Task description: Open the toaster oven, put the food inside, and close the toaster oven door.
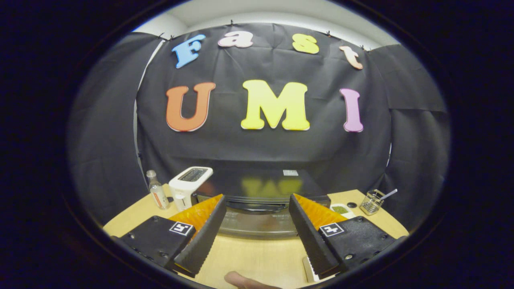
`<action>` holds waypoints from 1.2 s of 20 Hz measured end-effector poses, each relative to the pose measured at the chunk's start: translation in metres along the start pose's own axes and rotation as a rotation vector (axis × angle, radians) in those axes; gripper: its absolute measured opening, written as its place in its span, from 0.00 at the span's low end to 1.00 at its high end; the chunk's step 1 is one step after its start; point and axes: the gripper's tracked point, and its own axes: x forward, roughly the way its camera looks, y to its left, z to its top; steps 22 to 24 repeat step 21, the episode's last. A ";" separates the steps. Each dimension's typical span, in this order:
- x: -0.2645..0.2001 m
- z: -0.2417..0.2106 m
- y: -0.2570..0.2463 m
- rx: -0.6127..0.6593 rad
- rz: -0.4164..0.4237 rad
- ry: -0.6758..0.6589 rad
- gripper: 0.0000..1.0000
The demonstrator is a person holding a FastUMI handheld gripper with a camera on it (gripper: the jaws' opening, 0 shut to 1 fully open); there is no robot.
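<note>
Nearest the camera, at the front edge of the wooden surface (257, 261), a rounded bit of what looks like a person's finger (245, 280) pokes into sight between the two fingers of the tongs (257, 200). The tongs are spread wide, with nothing between them but bare wood, and each finger body carries a small square black-and-white marker. A pale flat object (309, 269) lies on the surface, mostly hidden under the right finger, and I cannot tell what it is.

Just ahead of the fingertips, centred in the gap between them, stands the toaster oven (261, 188), dark and glossy. Its glass door (257, 224) appears shut, with the handle (257, 206) running across the top of the door at the level of the fingertips. A small pale sticker sits on the oven's top, too small to read.

Beside the oven on the left stands a white pop-up toaster (188, 184), and further left a clear bottle (156, 194) with an orange label whose writing is illegible. On the oven's right is a small white dish (340, 209) holding something green, which may be the food, and beyond it a wire holder (371, 202) with a utensil sticking out.
</note>
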 end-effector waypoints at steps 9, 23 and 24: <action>-0.161 0.108 -0.023 -0.024 -0.065 -0.241 0.99; -0.275 0.073 -0.019 -0.068 -0.004 -0.275 0.99; -0.275 0.073 -0.019 -0.068 -0.004 -0.275 0.99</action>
